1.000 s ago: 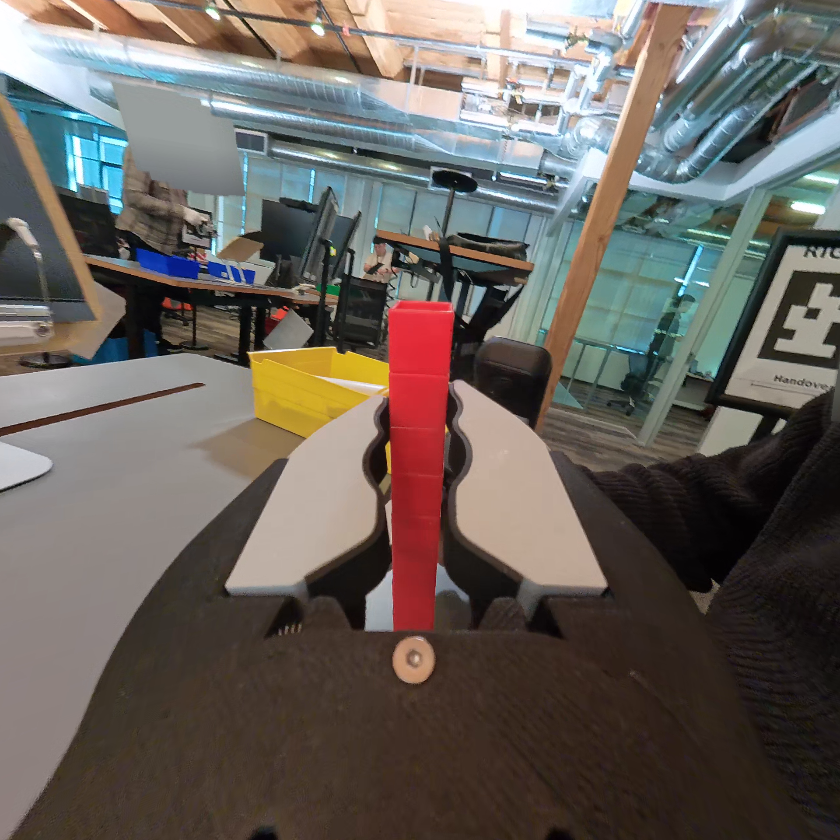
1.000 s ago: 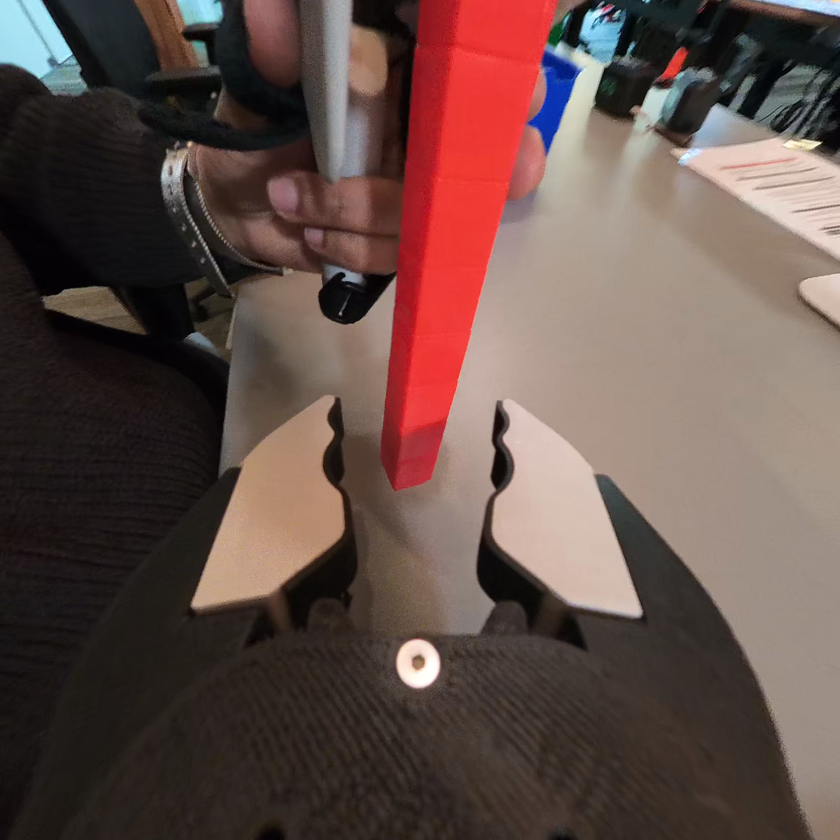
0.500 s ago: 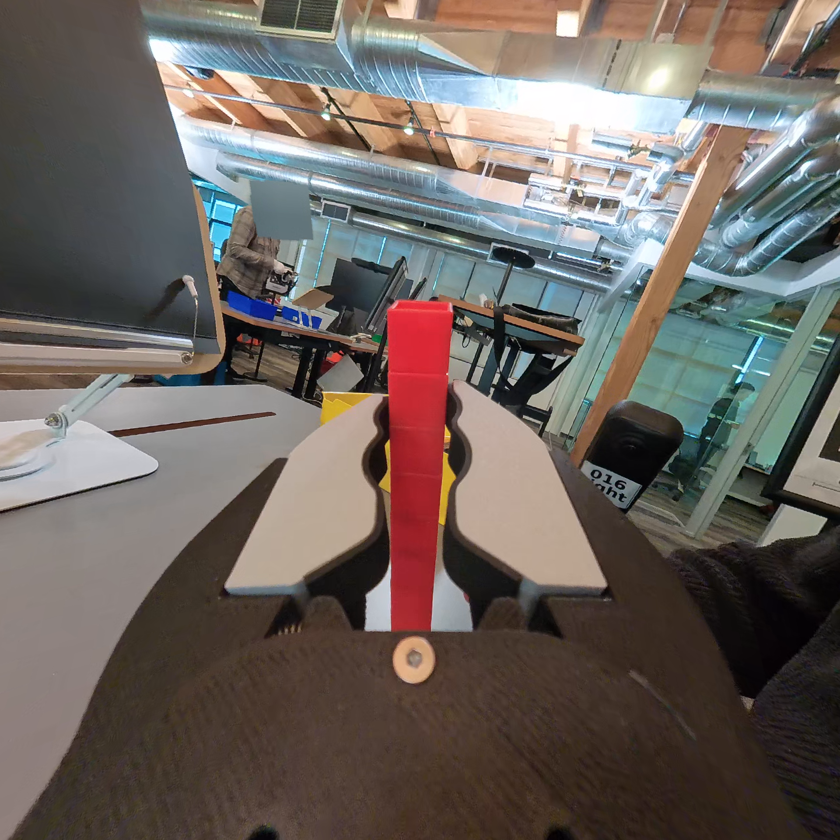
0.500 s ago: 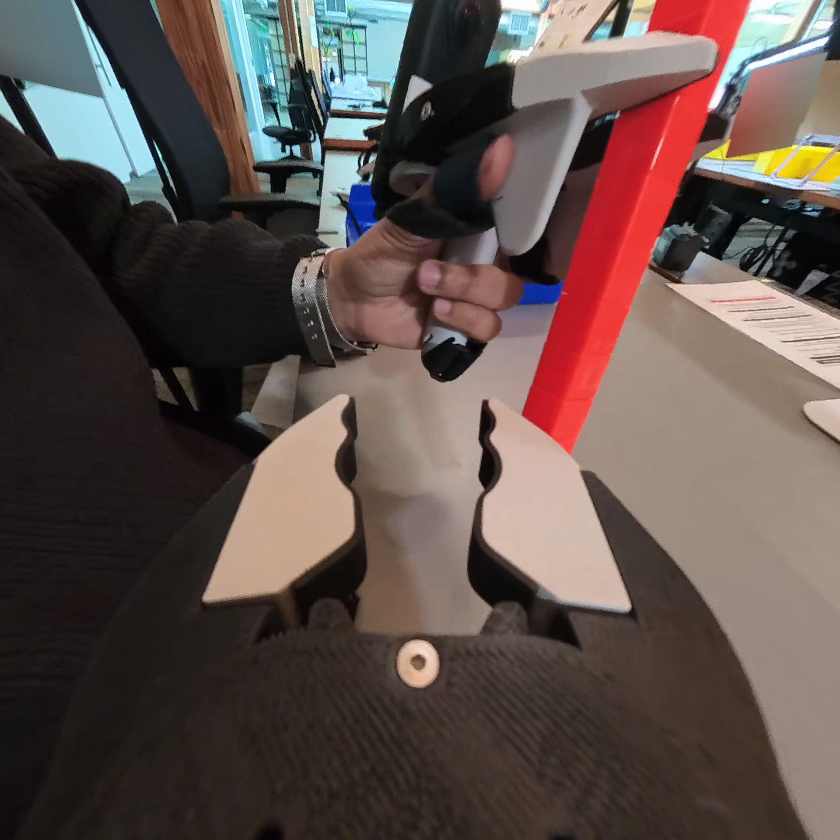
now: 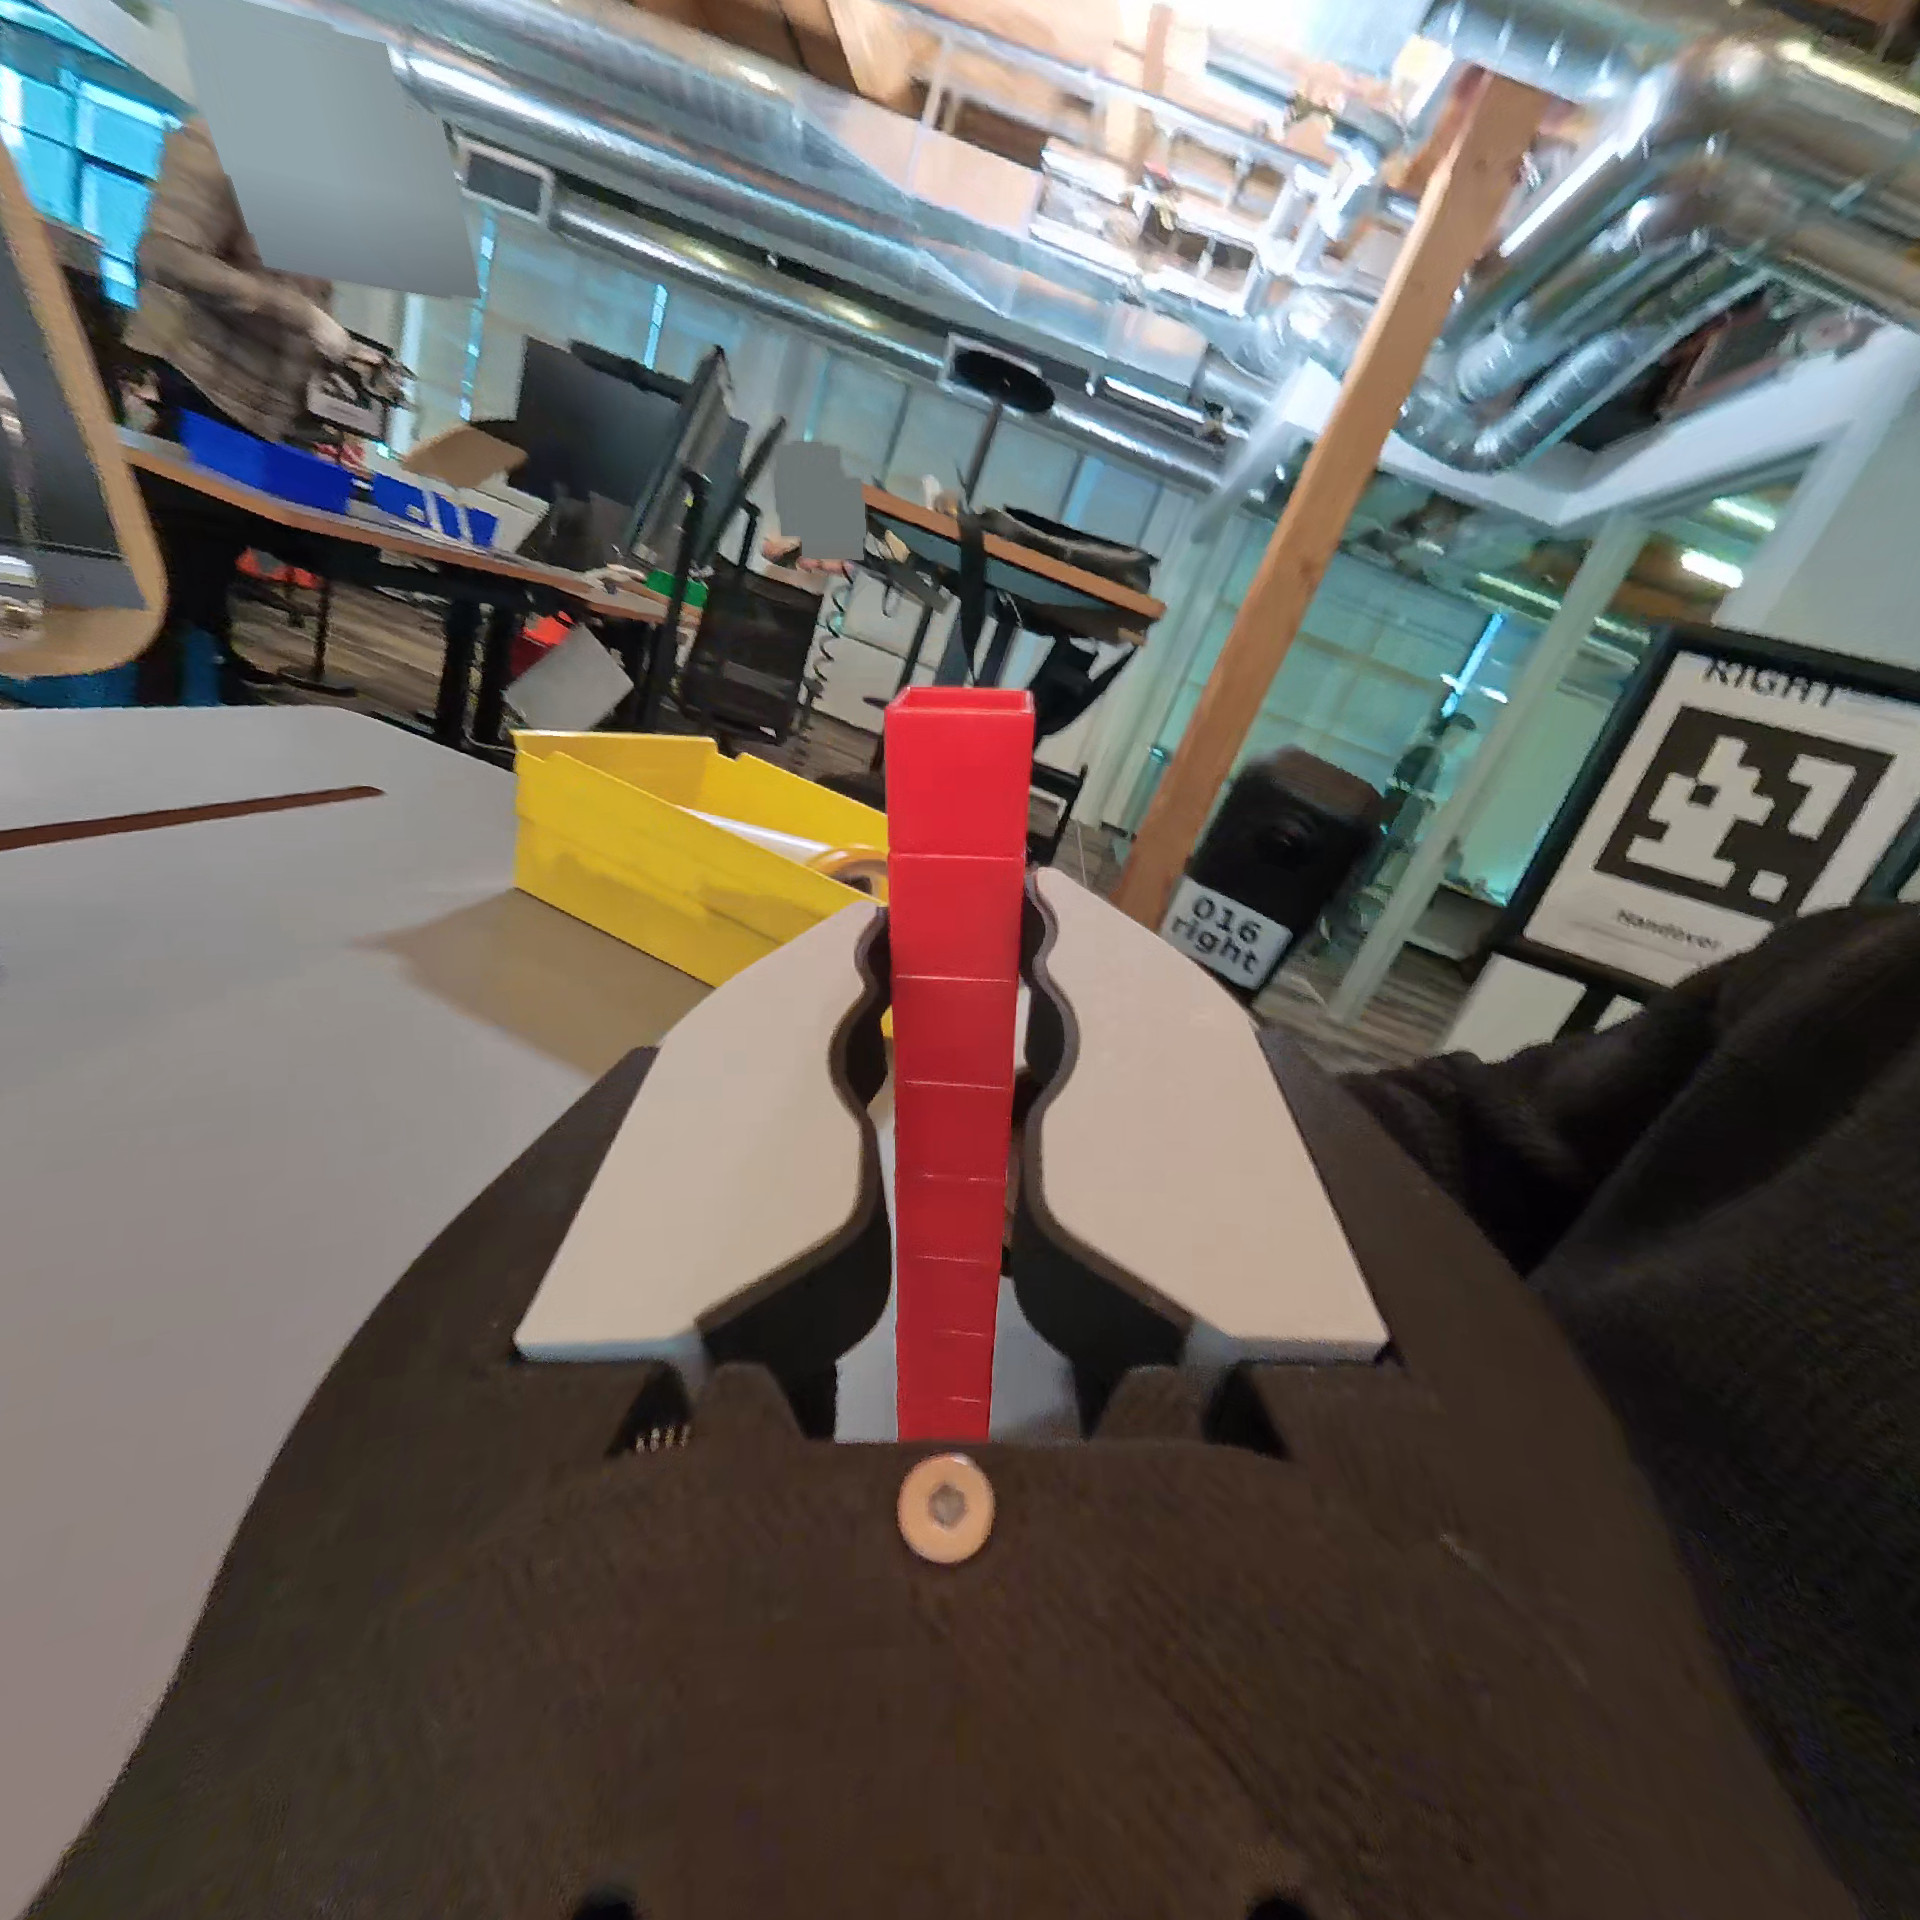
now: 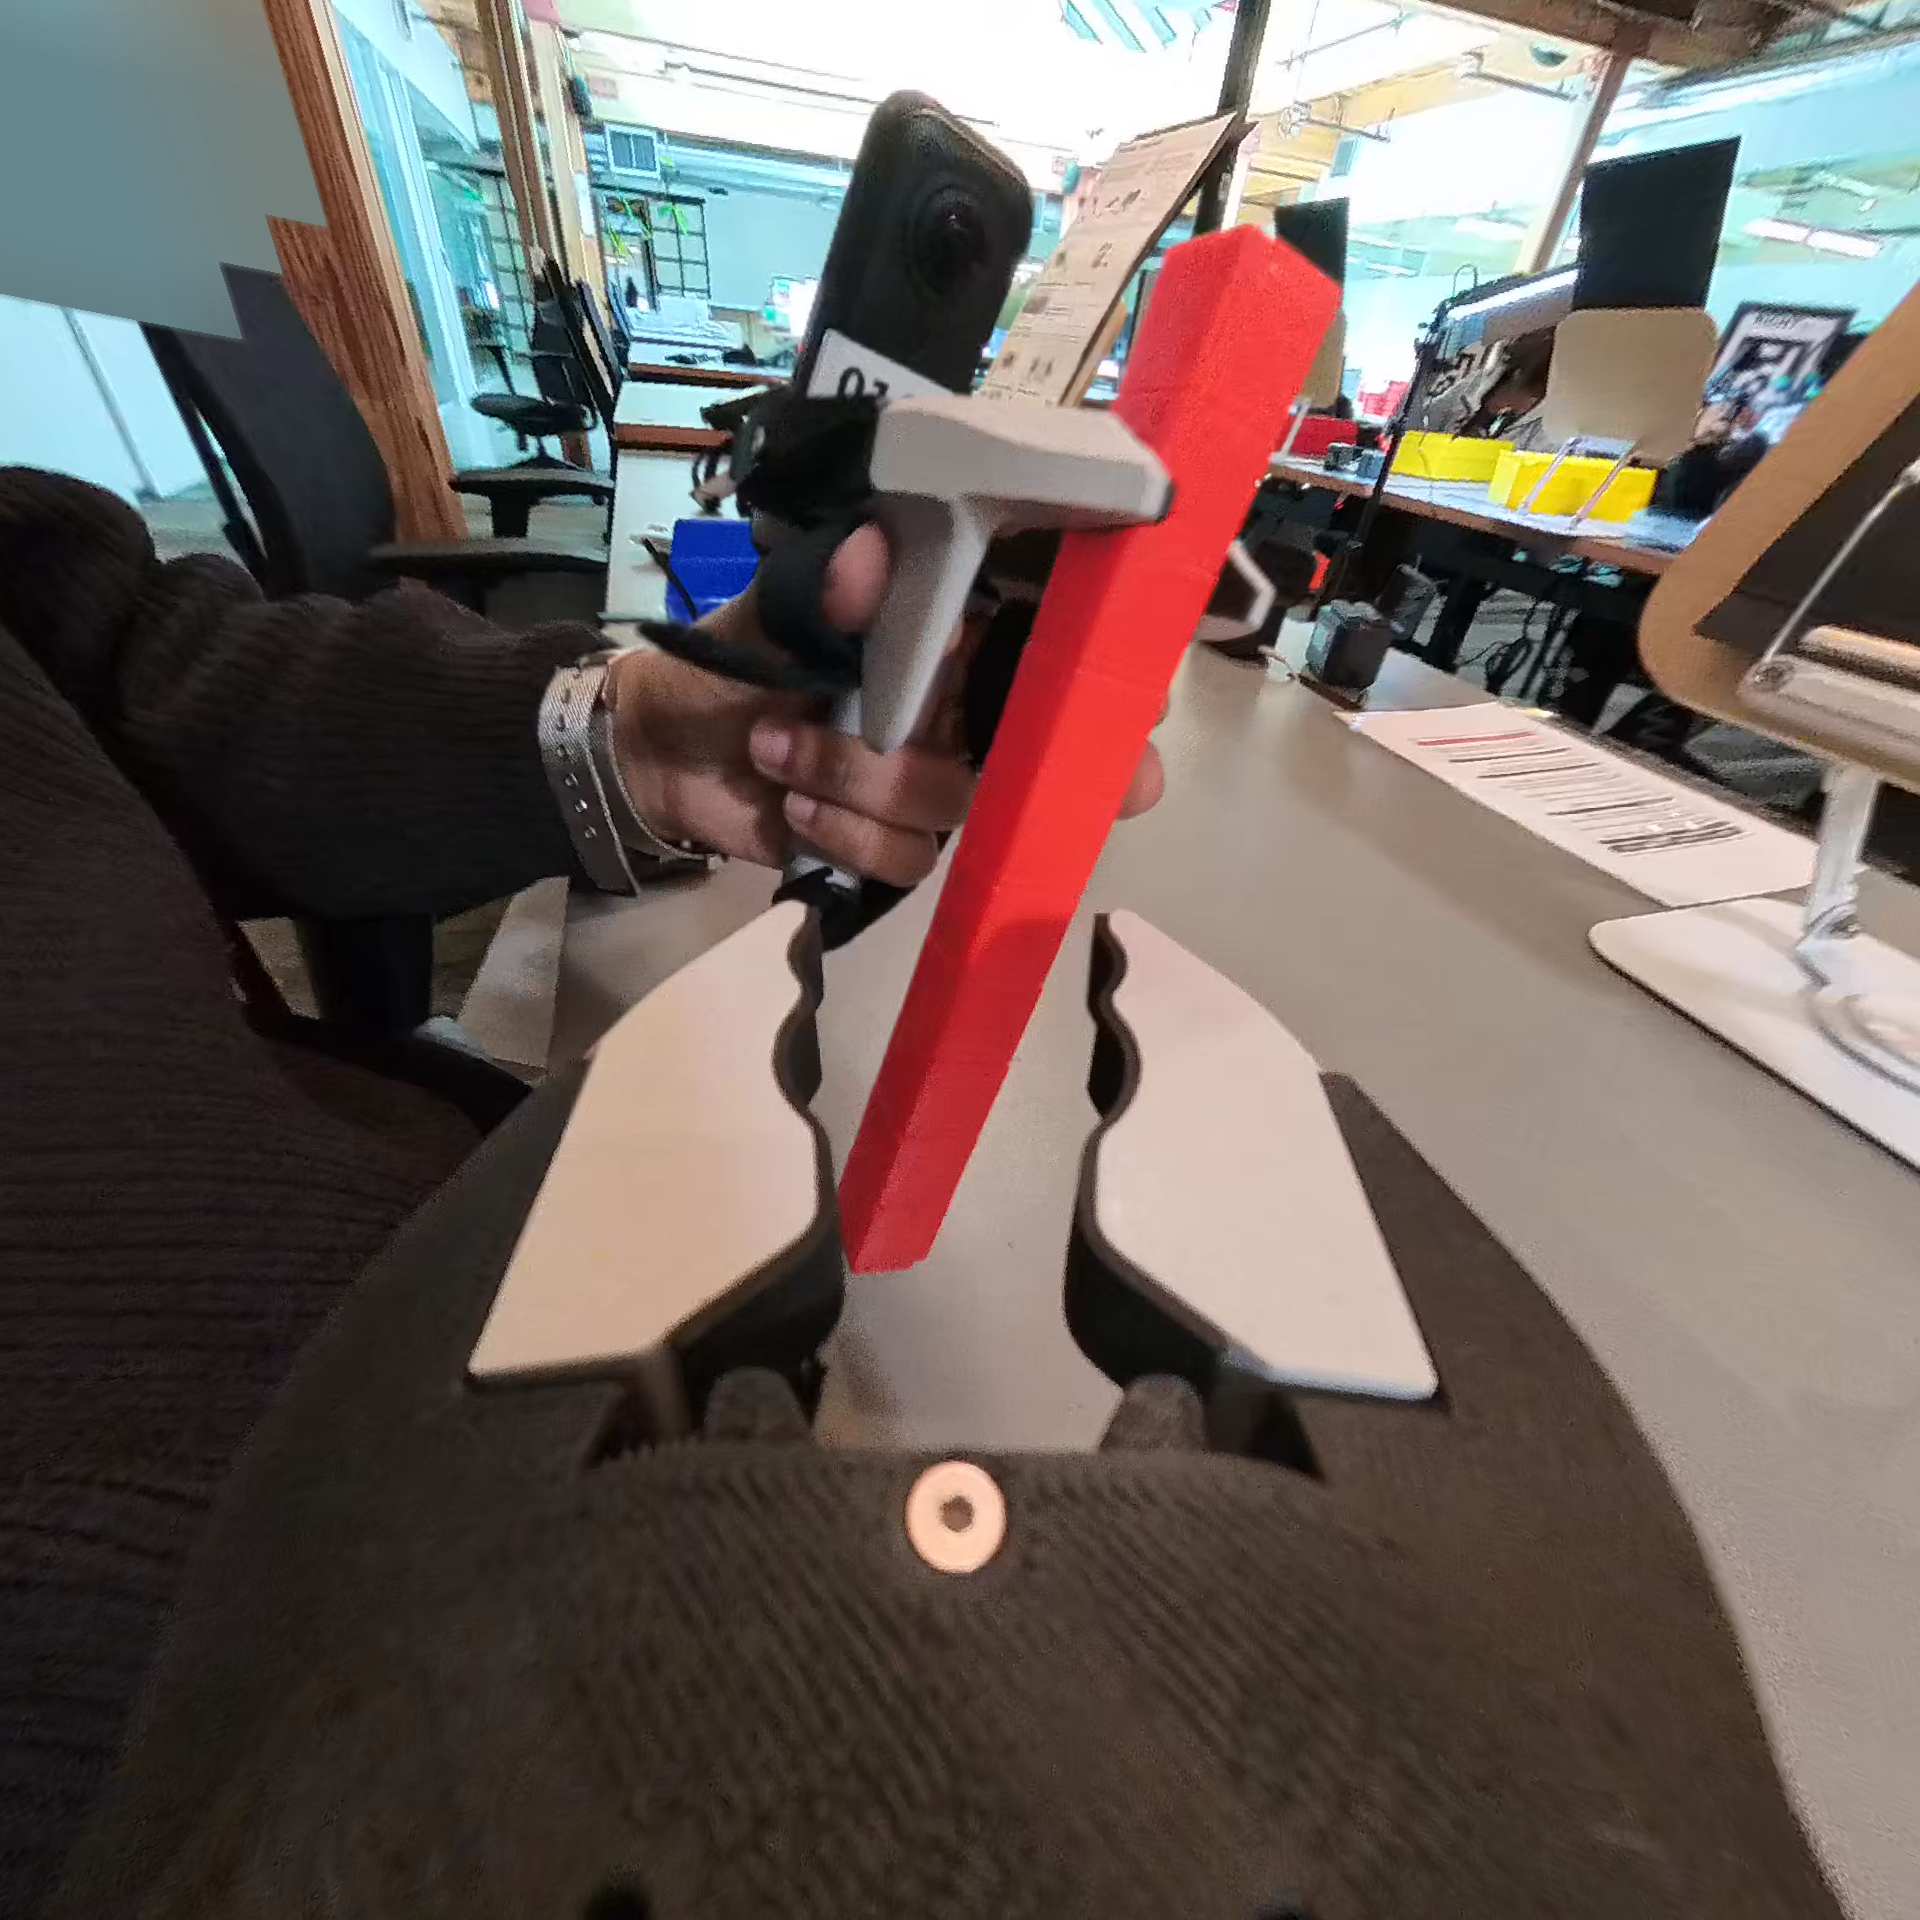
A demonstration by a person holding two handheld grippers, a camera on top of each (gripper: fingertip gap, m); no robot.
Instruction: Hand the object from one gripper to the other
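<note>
Segmented red bar (image 6: 1091, 727) now between right tool (image 6: 951, 961)

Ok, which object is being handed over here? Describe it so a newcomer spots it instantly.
Start at the grey table; above it the left gripper is shut on a long red square-section plastic bar. Its lower end hangs between the open right gripper fingers. Nothing else nearby is red or stick-shaped.

The bar (image 5: 954, 1039) is held between the jaws of the left gripper (image 5: 954, 925), above the bench (image 5: 260, 1039), with a bin (image 5: 665, 852) set on the bench behind it. In the right wrist view, the bar's lower end (image 6: 914, 1195) is placed between the parted jaws of the right gripper (image 6: 951, 935), nearer the left one, while a paper sheet (image 6: 1579, 800) is laid on the bench to the right.
</note>
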